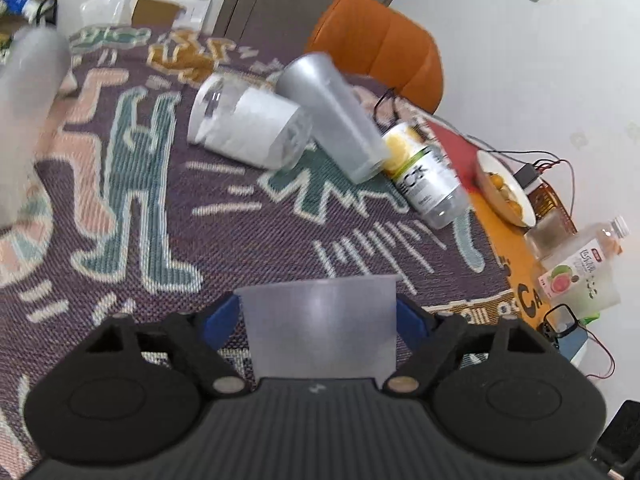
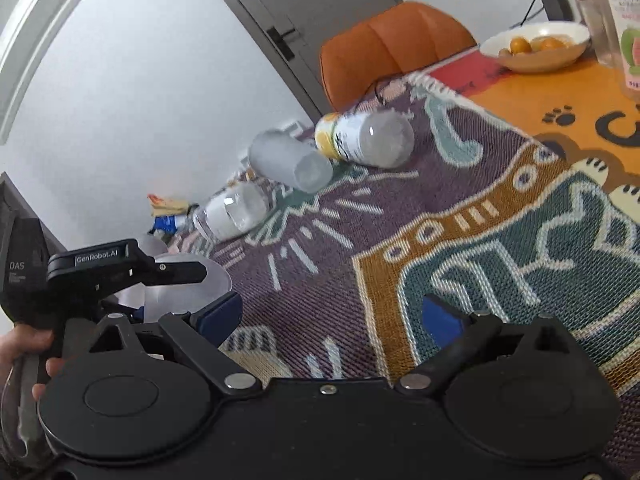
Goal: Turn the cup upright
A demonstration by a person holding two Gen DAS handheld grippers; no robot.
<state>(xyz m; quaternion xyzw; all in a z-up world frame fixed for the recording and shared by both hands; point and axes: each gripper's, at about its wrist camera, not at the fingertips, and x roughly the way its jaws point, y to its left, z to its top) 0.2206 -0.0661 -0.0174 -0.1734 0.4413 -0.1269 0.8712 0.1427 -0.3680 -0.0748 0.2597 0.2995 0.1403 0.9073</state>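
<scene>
On the cloth (image 1: 120, 208) lie three cups; left tongs (image 1: 318, 312) clamp one cup (image 1: 320, 328).

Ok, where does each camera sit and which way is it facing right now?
Left wrist: on the left gripper, looking across the patterned cloth at the toppled frosted cup; its blue pads clamp a translucent cup.
Right wrist: on the right gripper, open over the cloth, facing the orange chair; the person's left hand shows.
Shared: frosted cup, lying bottles, fruit bowl.
</scene>
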